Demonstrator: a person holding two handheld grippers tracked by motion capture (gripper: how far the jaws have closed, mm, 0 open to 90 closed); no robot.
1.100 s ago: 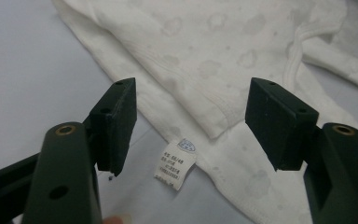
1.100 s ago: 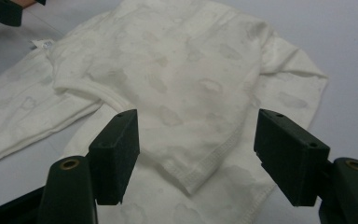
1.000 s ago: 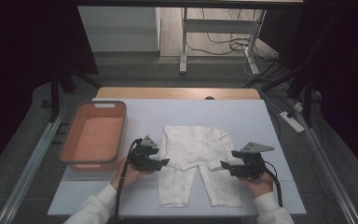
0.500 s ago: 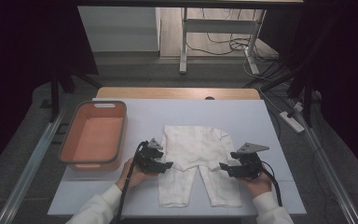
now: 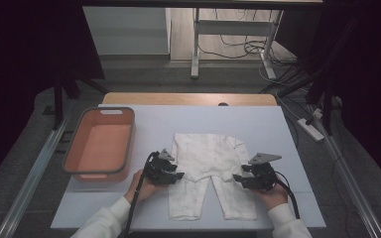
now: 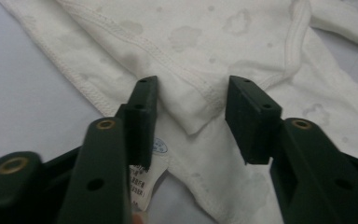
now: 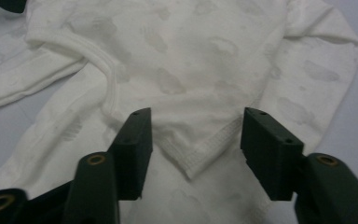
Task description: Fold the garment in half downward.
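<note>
A coral bin [image 5: 99,144] sits at the table's [image 5: 278,129] left edge, at about 9 o'clock from the romper [image 5: 209,178], and holds nothing that can be seen. The white romper lies flat at the centre of the table, legs pointing to 6 o'clock toward the person, with its sleeves already folded in over the body.

The left gripper [image 5: 174,174] is at the romper's left flank, at 9 o'clock of the garment. In the left gripper view its jaws are spread, with a folded corner of hem [image 6: 193,109] lying between them, not yet pinched; a care label [image 6: 144,179] peeks out under the left jaw. The right gripper [image 5: 239,178] is at the opposite flank, at 3 o'clock. Its jaws are also spread and bracket a stitched corner [image 7: 200,154] of the fabric without closing on it.

By my reading, folding is at an early stage: the garment is laid out and the sleeves tucked, both claws are lined up on the waist corners, but the grasp, the fold over the legs and any move to the bin are all left.

Against the frame half a second ago, the left gripper has slid a little toward 6 o'clock and in to the cloth edge; the right one has barely shifted, and the romper lies unchanged.
</note>
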